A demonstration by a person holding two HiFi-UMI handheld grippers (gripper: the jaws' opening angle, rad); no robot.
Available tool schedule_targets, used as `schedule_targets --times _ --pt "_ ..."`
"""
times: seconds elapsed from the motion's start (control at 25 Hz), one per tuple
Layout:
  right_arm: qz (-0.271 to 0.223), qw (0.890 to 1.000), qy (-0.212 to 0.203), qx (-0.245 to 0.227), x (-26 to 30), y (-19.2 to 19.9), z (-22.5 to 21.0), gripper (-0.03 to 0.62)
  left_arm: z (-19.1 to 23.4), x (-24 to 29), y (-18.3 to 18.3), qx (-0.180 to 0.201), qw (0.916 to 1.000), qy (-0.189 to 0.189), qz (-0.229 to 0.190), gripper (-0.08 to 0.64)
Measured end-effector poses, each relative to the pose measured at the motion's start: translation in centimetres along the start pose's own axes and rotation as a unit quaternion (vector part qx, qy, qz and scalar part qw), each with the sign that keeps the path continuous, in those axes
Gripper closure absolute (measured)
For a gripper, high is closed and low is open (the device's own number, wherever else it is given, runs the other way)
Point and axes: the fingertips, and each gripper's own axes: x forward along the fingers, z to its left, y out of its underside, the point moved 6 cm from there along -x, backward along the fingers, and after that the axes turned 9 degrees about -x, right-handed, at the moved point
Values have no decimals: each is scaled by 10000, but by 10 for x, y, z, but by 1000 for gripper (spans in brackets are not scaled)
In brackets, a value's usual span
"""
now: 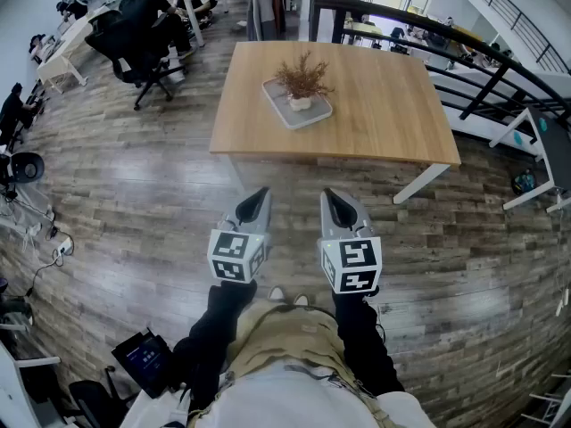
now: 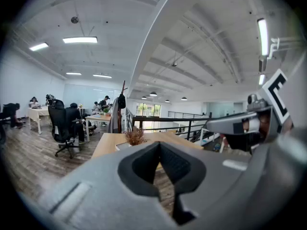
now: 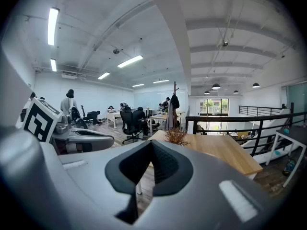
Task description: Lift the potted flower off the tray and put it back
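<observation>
The left tool [image 1: 260, 194] and right tool [image 1: 329, 196] hang closed and empty, well short of the table [image 1: 393, 105], where the potted flower [image 1: 303, 78] stands on its tray [image 1: 310, 118], pot barely discernible.

Open run to the table
Wood floor [image 1: 161, 194] lies open up to the table [image 1: 384, 123]; on top, only the tray [image 1: 284, 114] with the potted flower [image 1: 303, 80] stands left of centre, bare wood all round it, black railing [image 1: 464, 56] behind the far right.
</observation>
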Motion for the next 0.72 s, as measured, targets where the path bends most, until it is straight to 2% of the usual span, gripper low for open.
schedule_targets --times 0.48,0.72 --pt "21 10000 24 -52 6 0 5 589 7 -2 -1 -9 10000 35 -38 558" --pt "54 9999 104 43 30 -7 23 589 38 -5 -6 -45 9999 116 22 558"
